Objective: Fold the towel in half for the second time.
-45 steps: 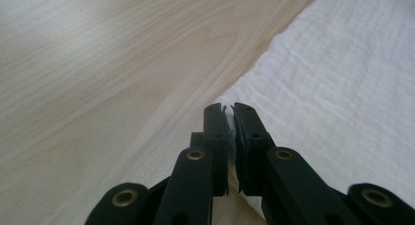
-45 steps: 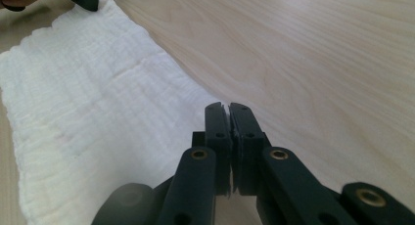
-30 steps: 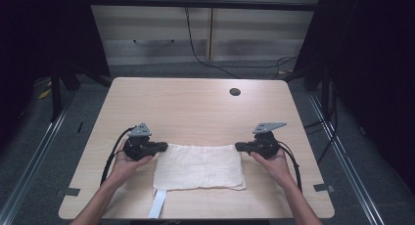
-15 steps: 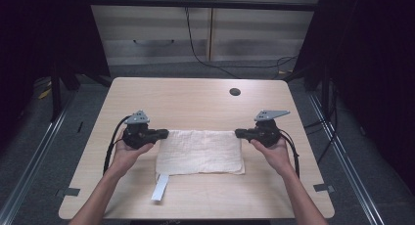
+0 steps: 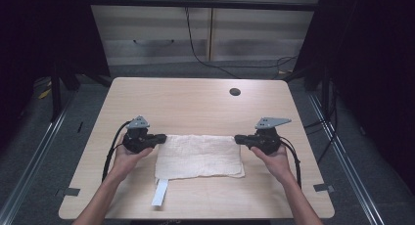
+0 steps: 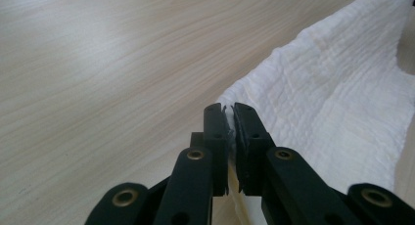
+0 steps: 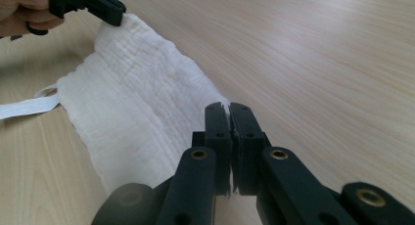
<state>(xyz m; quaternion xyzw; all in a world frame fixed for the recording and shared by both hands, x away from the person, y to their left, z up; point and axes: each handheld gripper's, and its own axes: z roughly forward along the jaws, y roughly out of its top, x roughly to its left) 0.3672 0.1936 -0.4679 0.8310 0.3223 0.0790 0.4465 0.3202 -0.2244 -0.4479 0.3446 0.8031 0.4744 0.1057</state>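
Note:
A white crinkled cloth (image 5: 200,156) lies flat on the wooden table (image 5: 195,102), with a white strap (image 5: 160,191) trailing from its near left corner. My left gripper (image 5: 164,137) is shut on the cloth's far left corner. In the left gripper view its jaws (image 6: 229,107) pinch the cloth's edge (image 6: 333,102). My right gripper (image 5: 237,138) is shut on the far right corner. In the right gripper view the jaws (image 7: 229,106) clamp the cloth (image 7: 137,98), and the left gripper (image 7: 98,5) holds the opposite corner.
A small dark round hole (image 5: 235,92) sits in the table's far right part. Black cables (image 5: 110,156) trail from both grippers toward the near edge. Bare wood lies beyond the cloth. Dark frame rails and floor surround the table.
Both grippers carried the cloth's far edge away from the person, and the whole cloth and strap slid farther onto the table. Over the last half second they barely moved.

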